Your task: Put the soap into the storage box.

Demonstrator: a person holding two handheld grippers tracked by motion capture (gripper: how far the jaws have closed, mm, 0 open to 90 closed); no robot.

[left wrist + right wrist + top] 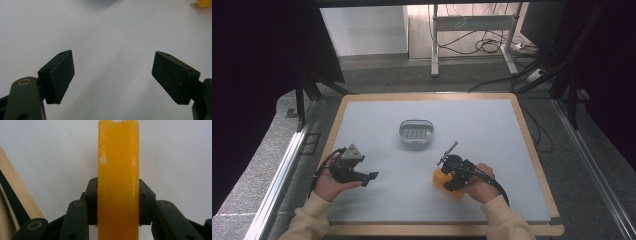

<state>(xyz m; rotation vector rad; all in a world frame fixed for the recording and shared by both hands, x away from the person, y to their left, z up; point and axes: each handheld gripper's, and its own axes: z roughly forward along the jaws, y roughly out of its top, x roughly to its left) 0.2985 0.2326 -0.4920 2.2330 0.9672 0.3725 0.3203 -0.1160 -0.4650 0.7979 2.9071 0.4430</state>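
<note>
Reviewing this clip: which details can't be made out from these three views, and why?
- Orange block: its near end is cut off by the bottom edge of the right gripper view, and the right gripper covers part of it in the high view.
- Oval metal dish: contents too small in the high view.
- Left gripper view: orange scrap cut by the corner.

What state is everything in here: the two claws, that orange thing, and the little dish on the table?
Left claw: open, nothing between its jaws, held just above the mat.
Right claw: shut on the orange block.
Orange block: clamped on both sides, near the table's front.
Oval container: open-topped, standing alone mid-table, untouched.
Grey mat: lying flat.
</note>
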